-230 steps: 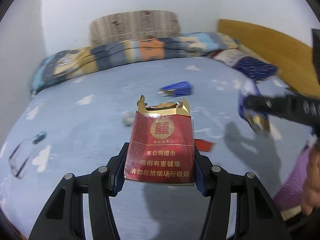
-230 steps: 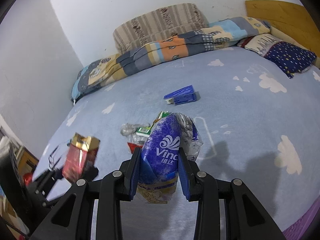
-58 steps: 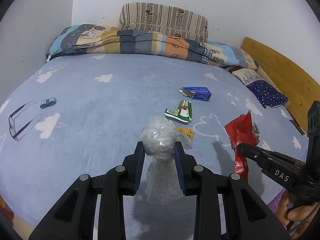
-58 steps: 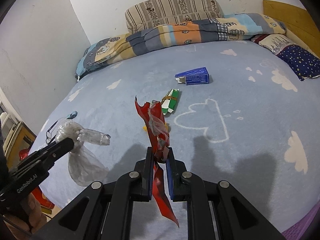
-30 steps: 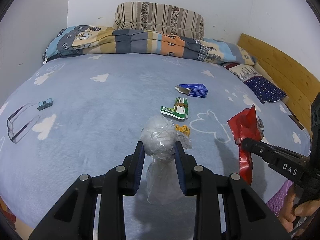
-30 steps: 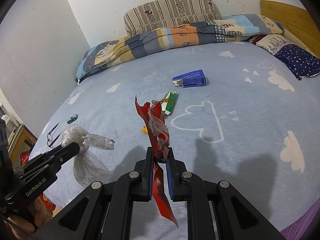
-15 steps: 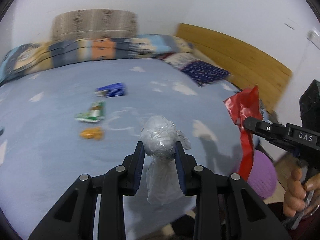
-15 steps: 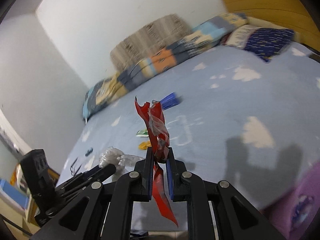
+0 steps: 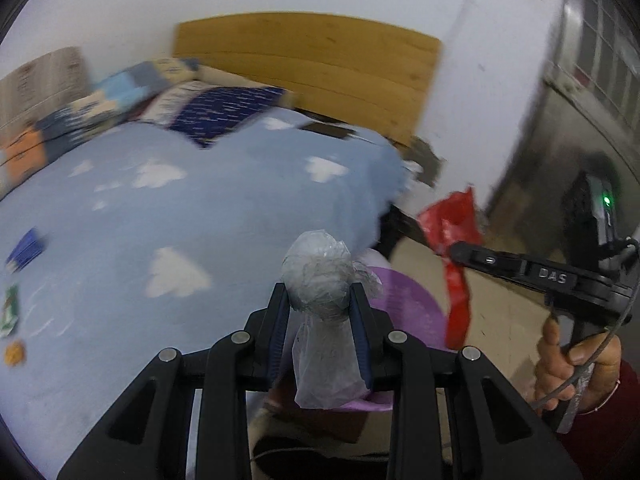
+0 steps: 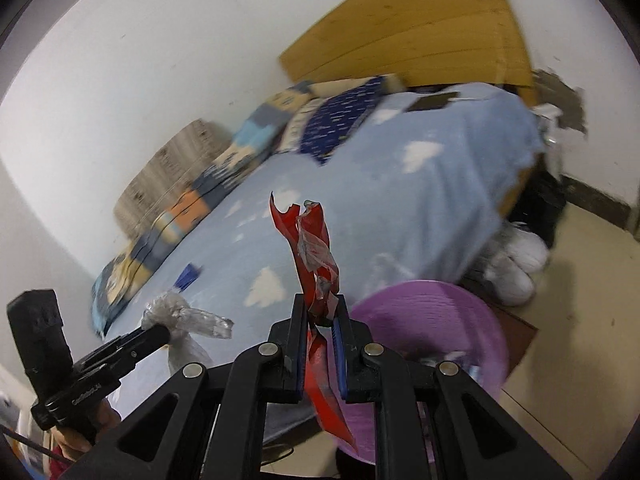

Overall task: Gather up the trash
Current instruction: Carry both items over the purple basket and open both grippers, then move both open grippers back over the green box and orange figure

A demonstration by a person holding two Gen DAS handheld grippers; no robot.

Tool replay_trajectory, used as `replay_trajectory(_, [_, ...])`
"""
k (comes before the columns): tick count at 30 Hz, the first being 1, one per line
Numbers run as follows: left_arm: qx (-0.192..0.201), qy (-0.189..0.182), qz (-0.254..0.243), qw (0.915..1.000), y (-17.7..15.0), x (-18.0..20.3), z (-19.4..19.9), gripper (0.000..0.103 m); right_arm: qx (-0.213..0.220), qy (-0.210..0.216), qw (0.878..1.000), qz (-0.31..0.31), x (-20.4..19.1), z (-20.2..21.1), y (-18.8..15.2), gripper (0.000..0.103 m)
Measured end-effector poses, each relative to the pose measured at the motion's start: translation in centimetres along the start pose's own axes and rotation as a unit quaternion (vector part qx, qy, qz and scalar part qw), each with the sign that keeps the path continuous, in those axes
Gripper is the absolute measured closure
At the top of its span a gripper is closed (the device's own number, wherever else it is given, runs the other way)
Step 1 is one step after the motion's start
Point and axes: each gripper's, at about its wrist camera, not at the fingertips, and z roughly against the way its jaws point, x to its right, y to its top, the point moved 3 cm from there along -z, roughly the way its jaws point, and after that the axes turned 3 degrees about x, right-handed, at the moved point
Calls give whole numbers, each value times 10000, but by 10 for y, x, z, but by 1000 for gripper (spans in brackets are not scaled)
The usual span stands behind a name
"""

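My left gripper [image 9: 320,300] is shut on a crumpled clear plastic bag [image 9: 318,276], whose tail hangs down between the fingers. My right gripper [image 10: 322,312] is shut on a torn red wrapper [image 10: 312,240] that sticks up and dangles below. Both hang at the foot corner of the bed, over a purple bin [image 10: 432,320] on the floor, seen as the purple bin [image 9: 404,308] behind the bag. In the left wrist view the right gripper [image 9: 452,248] with the red wrapper [image 9: 452,220] is at the right; in the right wrist view the left gripper [image 10: 164,330] with the clear bag [image 10: 188,316] is at the lower left.
On the blue cloud-print bed [image 9: 160,208] lie a blue box [image 9: 26,248], a green carton [image 9: 10,312] and a small orange scrap [image 9: 15,353]. A wooden headboard [image 9: 312,68], pillows, a metal door [image 9: 580,100] and white shoes [image 10: 516,264] on the beige floor surround the bin.
Both grippers have swung right, from over the middle of the bed to its foot corner, carrying the bag and the wrapper. The purple bin and floor have come into view.
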Motion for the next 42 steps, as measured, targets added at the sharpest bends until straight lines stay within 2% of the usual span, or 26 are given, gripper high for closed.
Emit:
replay_trajectory(4, [-338,-241,-168,9990,4,24,-35,70,50,-53,9997,-252,25,1,5,91])
replay_trajectory(7, [-558,-256,-164,9980,5,29,-55,53,-21,-130,9991,-397,36,-8,3,90])
replay_trajectory(10, [-616,-176,-93,9979,4,20,-60,53,-186,-465,9979,-419,49,-23,-1,79])
replay_trajectory(15, [-453,25,-71,9989,-2,2,-38,52,-143,-417,9974,-574,58,-19,-6,78])
replay_trajectory(19, [-243,304,43,9992,-10,-19,-12,43,-135,-354,9982,-466,46,-18,-4,75])
replay_trajectory(23, [-208,688,152,9973,-28,-47,19,42,-272,-164,9992,-254,18,-29,-8,65])
replay_trajectory(29, [-178,1286,393,9908,-54,-100,68,40,-613,201,9978,181,-41,-55,-20,64])
replay_trajectory(36, [-17,2064,1083,9725,-86,-189,130,39,-954,561,9907,790,-115,-82,-32,63])
replay_trajectory(38, [68,2284,1433,9629,-93,-218,145,39,-1088,647,9876,932,-135,-92,-37,63])
replay_trajectory(42, [286,2690,2241,9363,-111,-280,179,39,-1378,735,9800,1236,-174,-114,-48,62])
